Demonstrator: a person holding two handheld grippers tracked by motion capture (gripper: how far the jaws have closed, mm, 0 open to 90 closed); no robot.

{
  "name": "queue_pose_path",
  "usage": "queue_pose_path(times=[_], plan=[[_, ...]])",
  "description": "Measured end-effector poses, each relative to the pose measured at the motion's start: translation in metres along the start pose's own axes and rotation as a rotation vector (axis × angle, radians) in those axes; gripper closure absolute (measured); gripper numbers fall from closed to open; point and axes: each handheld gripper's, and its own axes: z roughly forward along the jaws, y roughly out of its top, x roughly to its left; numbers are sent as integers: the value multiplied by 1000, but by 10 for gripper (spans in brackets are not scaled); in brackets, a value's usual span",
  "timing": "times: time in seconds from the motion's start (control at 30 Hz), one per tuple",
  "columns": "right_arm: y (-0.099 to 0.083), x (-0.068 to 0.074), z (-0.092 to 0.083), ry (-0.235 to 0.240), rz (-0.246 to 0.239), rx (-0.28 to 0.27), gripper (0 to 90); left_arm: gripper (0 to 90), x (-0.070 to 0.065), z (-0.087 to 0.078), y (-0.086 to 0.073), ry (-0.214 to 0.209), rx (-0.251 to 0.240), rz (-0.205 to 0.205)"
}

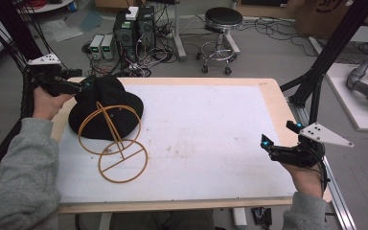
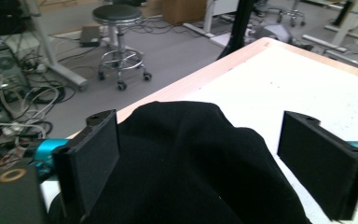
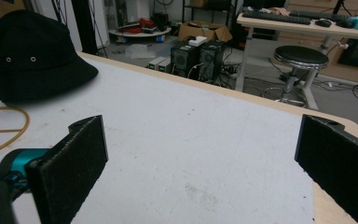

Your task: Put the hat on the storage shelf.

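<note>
High view: a black bucket hat (image 1: 106,106) is seen at the far left of the white-covered worktop (image 1: 206,143), with a wire hat stand (image 1: 116,143) lying partly on its near brim.
Left gripper (image 1: 79,86): it is held at the hat's left edge; in the left gripper view the jaws are spread to either side of the crown (image 2: 191,163); the left pad (image 2: 91,163) is just beside the cloth, the right pad (image 2: 321,163) is apart from it, and nothing is pinched yet.
Right gripper (image 1: 280,136): it is held near the right edge of the worktop, well apart from the hat; its jaws are spread wide over bare surface with nothing between them.
Step in hand: a grasp on the crown is judged to be in preparation.
Doing it well: a good fold of cloth should be gathered before the jaws are pressed together, since soft fabric slips easily.
Care: the stand resting on the brim may be dragged when the hat is lifted.
</note>
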Motion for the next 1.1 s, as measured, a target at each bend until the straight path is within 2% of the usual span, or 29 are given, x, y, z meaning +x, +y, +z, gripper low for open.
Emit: queue_pose_path(times=[0.03, 0.13, 0.37, 0.4, 0.43, 0.53, 0.57, 0.63, 0.67, 0.8, 0.9, 1.07, 1.1], plan=[[0, 0, 0, 1, 0, 2, 20, 167, 4, 5, -2, -9, 19, -6], [-2, 0, 1, -6, 2, 12, 20, 208, 7, 11, -5, -19, 30, -4], [-4, -2, 1, -9, 8, 23, 20, 356, 5, 20, -7, -37, 32, 15], [-4, -2, 1, -9, 8, 23, 20, 356, 5, 21, -8, -38, 36, 26], [-5, -3, 2, -9, 2, 25, 20, 412, 4, 23, -8, -41, 40, 30], [-4, -2, 1, -8, 6, 25, 20, 465, 3, 26, -8, -52, 44, 35], [-4, -3, 1, -8, 7, 23, 20, 532, 3, 27, -9, -57, 42, 31], [-4, -3, 1, -9, 11, 26, 20, 564, 4, 27, -9, -60, 48, 33], [-5, -3, 1, -11, 8, 27, 20, 660, 5, 28, -10, -60, 51, 33], [-5, -3, 1, -9, 12, 28, 20, 813, 6, 27, -10, -43, 58, 43], [-5, -4, 1, -7, 6, 25, 20, 866, 5, 26, -9, -39, 61, 57], [-6, -4, 2, 0, 9, 24, 20, 880, 2, 19, -5, -29, 58, 62], [-6, -4, 2, 0, 10, 25, 20, 881, 2, 17, -3, -23, 63, 73]])
